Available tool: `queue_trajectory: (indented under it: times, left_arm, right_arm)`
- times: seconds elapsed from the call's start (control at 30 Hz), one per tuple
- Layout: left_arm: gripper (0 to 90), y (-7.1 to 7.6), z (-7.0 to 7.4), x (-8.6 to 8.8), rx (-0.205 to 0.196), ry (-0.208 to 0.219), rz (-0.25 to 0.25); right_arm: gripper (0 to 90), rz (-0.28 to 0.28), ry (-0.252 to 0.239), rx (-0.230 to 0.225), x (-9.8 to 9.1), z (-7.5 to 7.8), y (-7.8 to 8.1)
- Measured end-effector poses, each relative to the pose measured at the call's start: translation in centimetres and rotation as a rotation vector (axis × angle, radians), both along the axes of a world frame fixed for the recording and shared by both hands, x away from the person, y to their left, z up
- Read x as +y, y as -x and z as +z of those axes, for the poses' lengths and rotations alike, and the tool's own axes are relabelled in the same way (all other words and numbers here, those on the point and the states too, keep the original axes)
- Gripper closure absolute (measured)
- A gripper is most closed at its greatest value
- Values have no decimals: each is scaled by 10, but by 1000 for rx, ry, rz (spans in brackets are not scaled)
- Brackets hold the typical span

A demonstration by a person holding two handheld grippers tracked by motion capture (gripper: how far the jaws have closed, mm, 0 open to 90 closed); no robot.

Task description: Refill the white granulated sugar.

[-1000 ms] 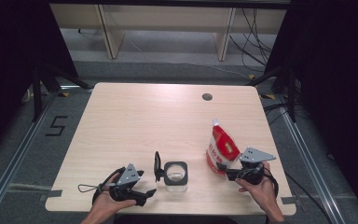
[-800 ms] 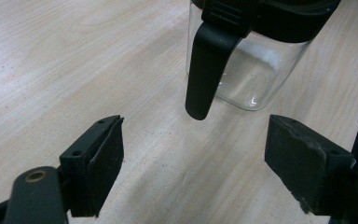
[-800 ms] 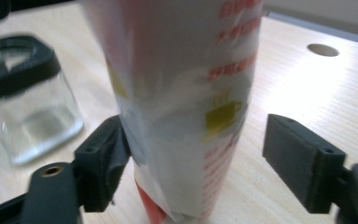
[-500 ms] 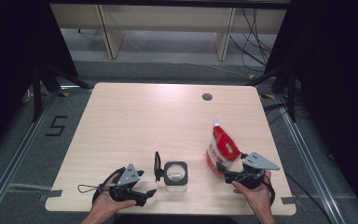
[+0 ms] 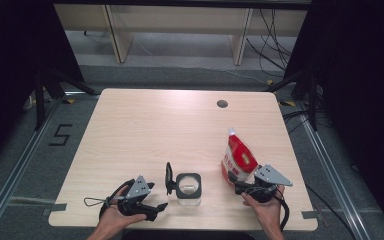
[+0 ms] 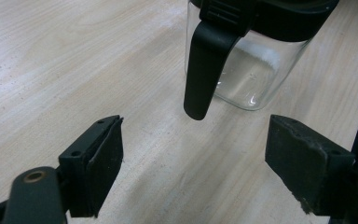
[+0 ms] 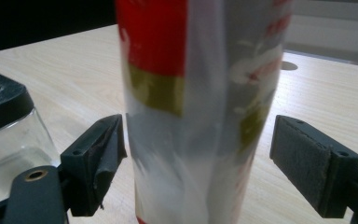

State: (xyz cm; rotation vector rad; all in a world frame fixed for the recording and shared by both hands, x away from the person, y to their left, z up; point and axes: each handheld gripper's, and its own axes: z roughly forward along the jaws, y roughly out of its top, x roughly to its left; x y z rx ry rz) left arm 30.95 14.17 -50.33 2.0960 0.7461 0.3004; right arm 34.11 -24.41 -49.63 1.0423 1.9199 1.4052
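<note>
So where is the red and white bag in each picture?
High view: the bag stands at the table's right front, by the right hand-held gripper.
Left gripper view: not in it.
Right gripper view: the bag fills the middle, between the open jaws.
Shared landmark: the glass jar.

Black tongs point(image 5: 239, 188), grey three-cornered plates

Overhead view; two close claw-level views.

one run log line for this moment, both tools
left tool: open, short of jar handle | right tool: just opened, jaws around pouch, not gripping | pouch upright on table
</note>
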Motion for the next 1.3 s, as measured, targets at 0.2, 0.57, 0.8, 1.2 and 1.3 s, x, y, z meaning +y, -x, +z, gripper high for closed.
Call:
queue_trajectory:
  times: [0.2, 0.57, 0.8, 1.2, 1.3]
  left_arm:
    - [186, -1, 0, 0, -17, -11, -17]
    - [185, -2, 1, 2, -16, -26, -27]
    - [185, -2, 2, 2, -17, -28, -31]
    - [185, 0, 0, 0, -1, -5, -9]
    - [185, 1, 0, -1, 5, 5, -8]
  right_arm:
    - [220, 10, -47, -5, 6, -4, -3]
    - [262, 4, -55, -11, 5, -12, -9]
    - [269, -12, -46, 1, 4, -15, -12]
    - [283, -2, -54, 11, 10, -20, -16]
    - [288, 9, -59, 18, 12, -20, -17]
